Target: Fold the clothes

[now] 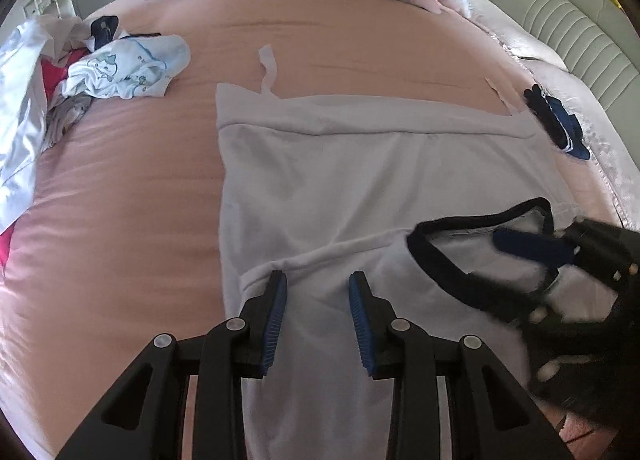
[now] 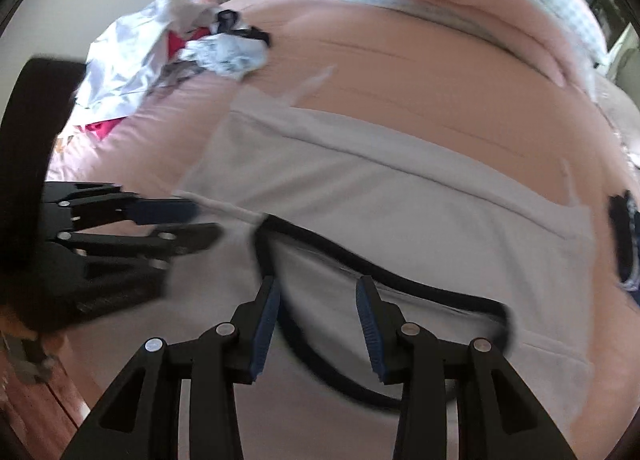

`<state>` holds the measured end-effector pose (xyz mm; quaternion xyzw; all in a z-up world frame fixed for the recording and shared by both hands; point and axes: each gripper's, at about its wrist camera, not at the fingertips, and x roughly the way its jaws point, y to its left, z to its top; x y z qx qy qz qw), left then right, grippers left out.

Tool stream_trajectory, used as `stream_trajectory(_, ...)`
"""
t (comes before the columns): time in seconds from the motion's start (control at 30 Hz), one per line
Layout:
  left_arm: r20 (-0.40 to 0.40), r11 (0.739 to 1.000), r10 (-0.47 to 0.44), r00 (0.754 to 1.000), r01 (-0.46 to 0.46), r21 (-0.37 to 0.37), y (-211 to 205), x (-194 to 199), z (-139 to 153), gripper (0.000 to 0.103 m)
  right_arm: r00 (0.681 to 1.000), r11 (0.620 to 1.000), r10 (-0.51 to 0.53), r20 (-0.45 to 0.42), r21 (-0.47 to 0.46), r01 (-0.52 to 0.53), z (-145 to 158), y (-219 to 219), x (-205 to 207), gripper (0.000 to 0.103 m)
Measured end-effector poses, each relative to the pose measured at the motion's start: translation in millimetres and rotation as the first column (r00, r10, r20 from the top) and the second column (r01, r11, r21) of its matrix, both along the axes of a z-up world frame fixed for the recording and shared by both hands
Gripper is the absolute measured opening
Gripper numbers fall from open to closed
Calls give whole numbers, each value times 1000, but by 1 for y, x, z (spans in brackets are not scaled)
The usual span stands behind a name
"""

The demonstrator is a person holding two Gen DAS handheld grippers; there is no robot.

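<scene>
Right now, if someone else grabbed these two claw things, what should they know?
Left gripper: open, over the white garment's near edge, holding nothing.
Right gripper: open, straddling the black-trimmed neckline, not pinching it.
The garment lies spread flat on the pink bed.
Done: laid out, seemingly partly folded.
Left: finish folding it, then the unfolded pile at the far left. A small dark item sits at the right edge.

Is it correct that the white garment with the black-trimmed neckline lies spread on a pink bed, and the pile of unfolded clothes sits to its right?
Not quite. The white garment with the black-trimmed neckline does lie spread on the pink bed, but the pile of unfolded clothes sits to its left, not its right. The left wrist view shows this clearly.
</scene>
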<state>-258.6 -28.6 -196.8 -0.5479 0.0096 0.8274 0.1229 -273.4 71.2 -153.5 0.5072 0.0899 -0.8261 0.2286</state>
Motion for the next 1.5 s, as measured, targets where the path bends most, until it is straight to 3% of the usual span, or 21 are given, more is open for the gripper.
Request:
stream_trajectory(0.3,5,998,43,999,-44,41,-4,-8,0,29,1000,996,25,14,86,-26,-25,-40,-24,39)
stream_trajectory(0.47,-23,991,95,995,-93,92,-10,-12,-2,29,999,998,-35,9,52,34,-22,-24,-30,39)
stream_trajectory(0.57,-23,975,168,985,-163,148,-22,-12,1,29,990,988,-144,-5,55,144,-20,-1,-41,39)
stream_trajectory(0.63,-19,962,208,978,-201,186,-29,-11,6,29,980,981,-195,46,-11,196,-16,22,-44,39)
stream_trajectory(0.73,-72,966,156,985,-137,221,-20,-2,20,29,980,979,-196,34,-41,197,1,43,-26,39)
stream_trajectory(0.8,-81,977,74,994,-56,204,-3,6,23,29,983,983,-183,-3,-21,183,11,51,-9,39)
stream_trajectory(0.87,-44,993,-7,999,13,116,20,13,19,29,983,982,-183,-34,35,184,17,60,8,39)
stream_trajectory(0.93,-1,999,-38,999,39,10,36,23,11,29,977,971,-209,-52,109,213,16,73,16,39)
stream_trajectory(1.0,12,998,-52,999,53,-40,44,30,3,29,965,946,-252,-78,192,262,11,90,19,39)
stream_trajectory(1.13,-54,992,-89,995,84,-90,57,14,-2,38,944,912,-326,-43,249,326,-10,122,16,39)
stream_trajectory(1.23,-73,999,-20,997,18,-29,45,-8,-3,41,935,918,-354,-33,178,354,-22,136,6,42)
stream_trajectory(1.37,-82,995,52,995,-45,84,28,-8,11,42,903,898,-425,-58,101,429,-2,150,1,43)
stream_trajectory(1.43,-104,997,38,994,-30,70,31,0,16,42,898,897,-436,-50,61,439,12,156,8,43)
stream_trajectory(1.5,-117,998,29,993,-23,55,38,10,17,42,910,901,-411,-52,131,414,14,149,19,43)
